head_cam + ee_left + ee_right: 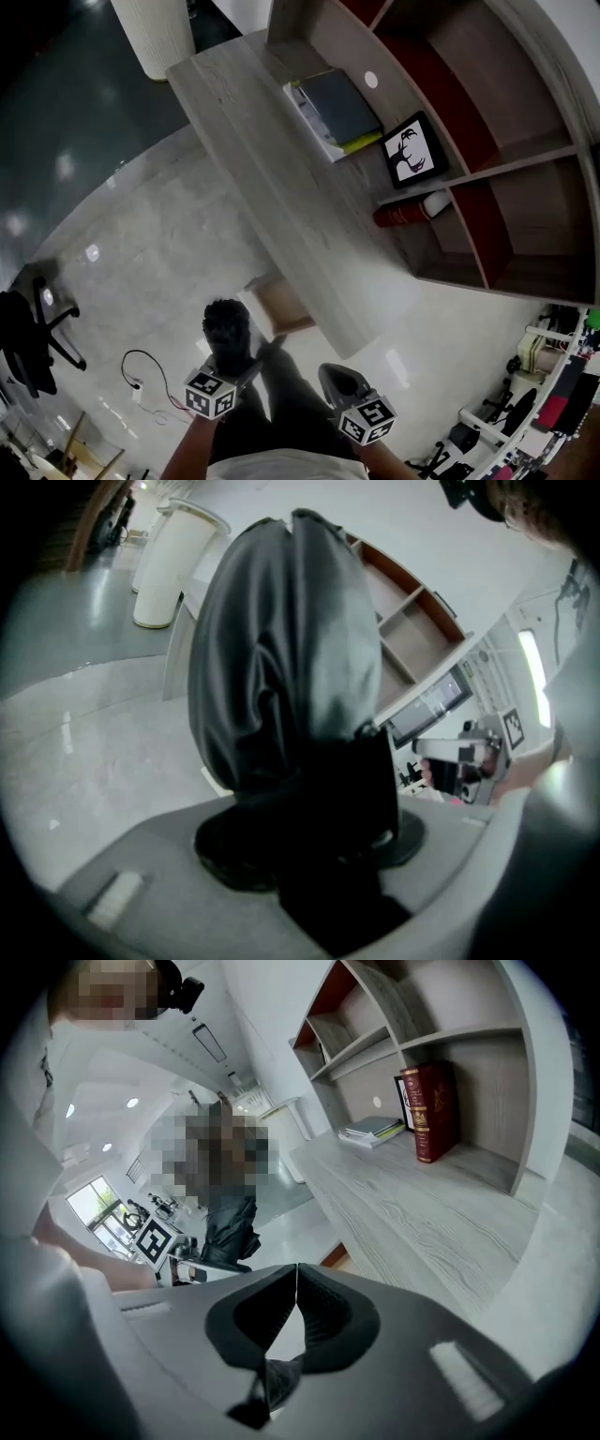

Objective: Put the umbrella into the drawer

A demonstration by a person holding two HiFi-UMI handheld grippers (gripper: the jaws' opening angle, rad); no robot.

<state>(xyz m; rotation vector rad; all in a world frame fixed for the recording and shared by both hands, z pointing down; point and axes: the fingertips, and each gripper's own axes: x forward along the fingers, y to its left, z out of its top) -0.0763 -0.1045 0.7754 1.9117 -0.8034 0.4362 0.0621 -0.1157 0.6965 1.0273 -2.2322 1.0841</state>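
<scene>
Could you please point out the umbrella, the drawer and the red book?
umbrella (291, 649), left gripper view, folded canopy.
drawer (285, 305), head view, bare wooden inside.
red book (433, 1110), right gripper view, spine.

The umbrella pinched in my left gripper is black cloth, smooth with a soft sheen. At twelve o'clock the desk is pale, matt, grained wood; at ten o'clock the floor is glossy polished tile.
</scene>
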